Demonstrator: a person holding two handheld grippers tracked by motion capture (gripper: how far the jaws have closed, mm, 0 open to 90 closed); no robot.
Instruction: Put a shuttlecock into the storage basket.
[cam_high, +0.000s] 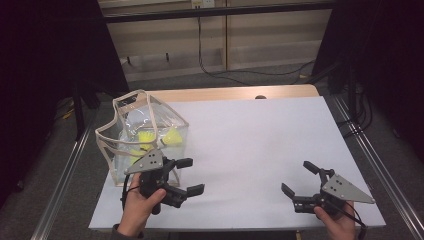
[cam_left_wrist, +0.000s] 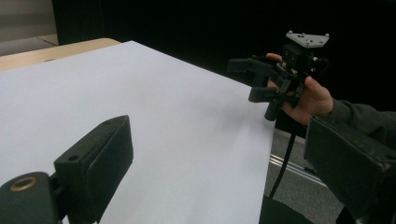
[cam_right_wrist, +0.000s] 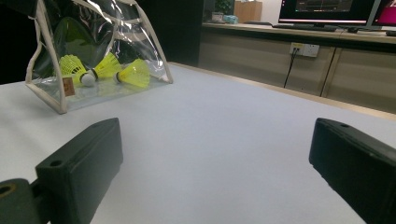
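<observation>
1. Jaws of the left gripper (cam_high: 189, 176) stand wide apart with nothing between them; the person's left hand (cam_high: 141, 205) holds it low over the near left part of the table, just in front of the clear bag.
2. Jaws of the right gripper (cam_high: 299, 177) are likewise spread wide and empty; the right hand (cam_high: 339, 222) holds it near the table's near right corner, well apart from the left gripper.
3. In the left gripper view, the right gripper (cam_left_wrist: 253, 79) shows farther off at the table edge, its grey plate on top and its cable hanging down.
4. The clear plastic bag (cam_high: 127, 131) with beige trim stands upright at the left edge of the white table cover (cam_high: 250, 140), its top open.
5. Inside the bag lie yellow shuttlecocks (cam_right_wrist: 133, 73), resting on its bottom, white corks showing in the right gripper view.
6. Beyond the cover, a strip of wooden table (cam_high: 235, 93) shows at the far edge.
</observation>
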